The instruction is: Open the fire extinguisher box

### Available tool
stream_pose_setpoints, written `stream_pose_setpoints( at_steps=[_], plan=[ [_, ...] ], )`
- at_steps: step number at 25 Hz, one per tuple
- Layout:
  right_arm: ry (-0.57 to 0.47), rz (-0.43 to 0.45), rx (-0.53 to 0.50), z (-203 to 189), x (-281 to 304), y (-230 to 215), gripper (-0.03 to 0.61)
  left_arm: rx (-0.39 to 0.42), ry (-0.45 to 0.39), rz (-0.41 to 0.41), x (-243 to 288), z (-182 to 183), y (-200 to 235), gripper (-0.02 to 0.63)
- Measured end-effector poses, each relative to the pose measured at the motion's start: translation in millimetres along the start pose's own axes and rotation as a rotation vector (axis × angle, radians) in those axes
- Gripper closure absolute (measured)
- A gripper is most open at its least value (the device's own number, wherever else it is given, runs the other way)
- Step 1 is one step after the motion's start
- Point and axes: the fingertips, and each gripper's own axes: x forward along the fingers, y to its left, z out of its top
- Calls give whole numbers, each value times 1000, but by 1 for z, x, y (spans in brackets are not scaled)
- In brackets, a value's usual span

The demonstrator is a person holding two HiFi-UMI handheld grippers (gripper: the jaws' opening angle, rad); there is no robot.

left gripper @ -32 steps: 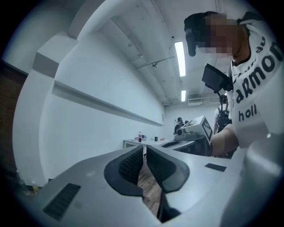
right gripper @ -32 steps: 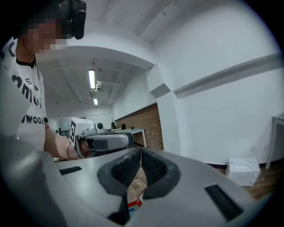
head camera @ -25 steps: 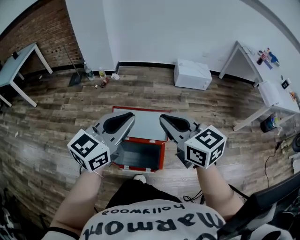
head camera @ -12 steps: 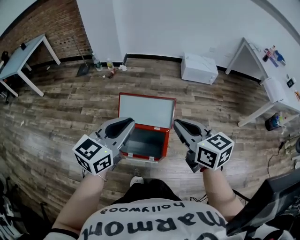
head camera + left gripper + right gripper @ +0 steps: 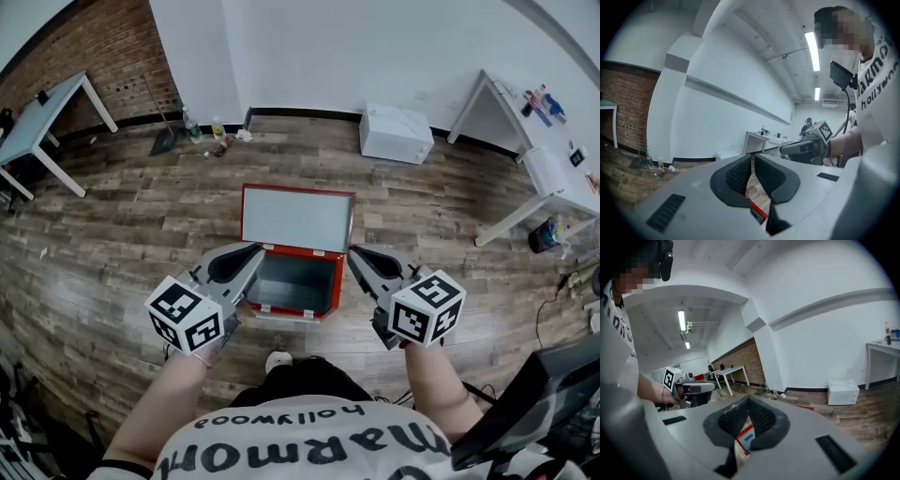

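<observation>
Left tool (image 5: 251,253) and right tool (image 5: 357,255) are held out over the wood floor (image 5: 112,244). Both are narrow, pads together at the tips, gripping nothing. Between them, just beyond, the red box (image 5: 338,281) sits on the floor with its lid (image 5: 298,217) up and tipped back, grey inside showing. Farther off are a white case (image 5: 396,134) by the wall and a bench (image 5: 42,117) at left.

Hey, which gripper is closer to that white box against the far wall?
Right. The right gripper hangs by the open red box's right edge, almost straight out from the white box; the left gripper is across the red box, farther away.
</observation>
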Motion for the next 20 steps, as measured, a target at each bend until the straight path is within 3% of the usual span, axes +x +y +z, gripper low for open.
stream_pose_setpoints(
  at_steps=[20],
  plan=[
    [42, -47, 37, -13, 4, -3, 569, -10, 22, -66, 17, -7, 9, 586]
  ],
)
